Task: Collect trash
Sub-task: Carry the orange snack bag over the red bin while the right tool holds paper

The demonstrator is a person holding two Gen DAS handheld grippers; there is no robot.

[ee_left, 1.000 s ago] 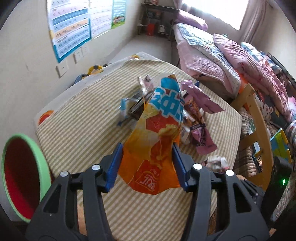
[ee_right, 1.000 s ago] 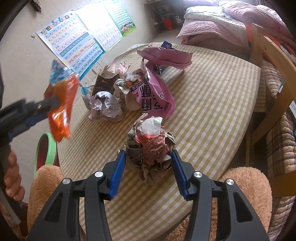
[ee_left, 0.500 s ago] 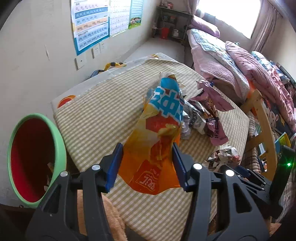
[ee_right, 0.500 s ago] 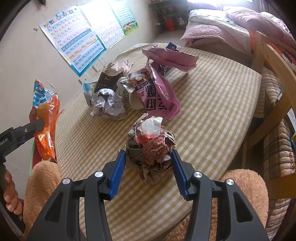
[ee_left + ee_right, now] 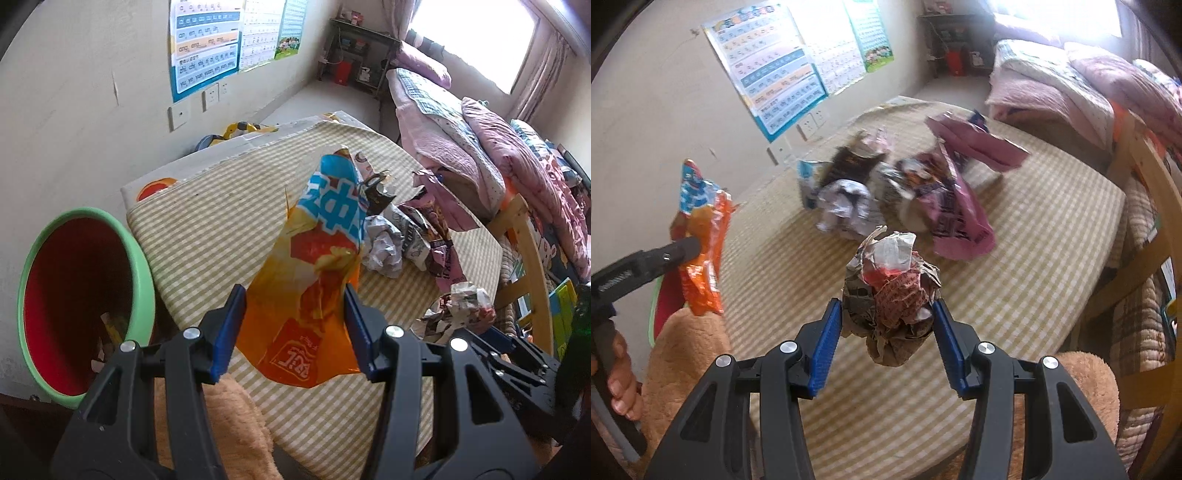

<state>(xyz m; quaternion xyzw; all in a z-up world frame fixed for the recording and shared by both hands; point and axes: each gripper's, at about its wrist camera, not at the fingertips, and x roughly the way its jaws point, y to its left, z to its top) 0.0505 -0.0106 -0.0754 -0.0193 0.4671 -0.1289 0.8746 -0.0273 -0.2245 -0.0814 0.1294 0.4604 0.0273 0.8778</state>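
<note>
Left gripper [image 5: 293,330] clamping orange snack bag [image 5: 314,280], green-rimmed bin [image 5: 142,291] to its left – unseen rightward, right gripper [image 5: 886,341] clutching crumpled newspaper wad [image 5: 892,295]

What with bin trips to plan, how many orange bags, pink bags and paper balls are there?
Orange bag: 1
Pink bags: 2, printed pink bag, plain pink bag
Paper balls: 2, newspaper ball, white paper ball
Total: 5

Orange-and-blue snack bag [image 5: 317,266], green-rimmed red bin [image 5: 140,266], beige checked tablecloth [image 5: 221,229], blue fingers [image 5: 227,339]
</note>
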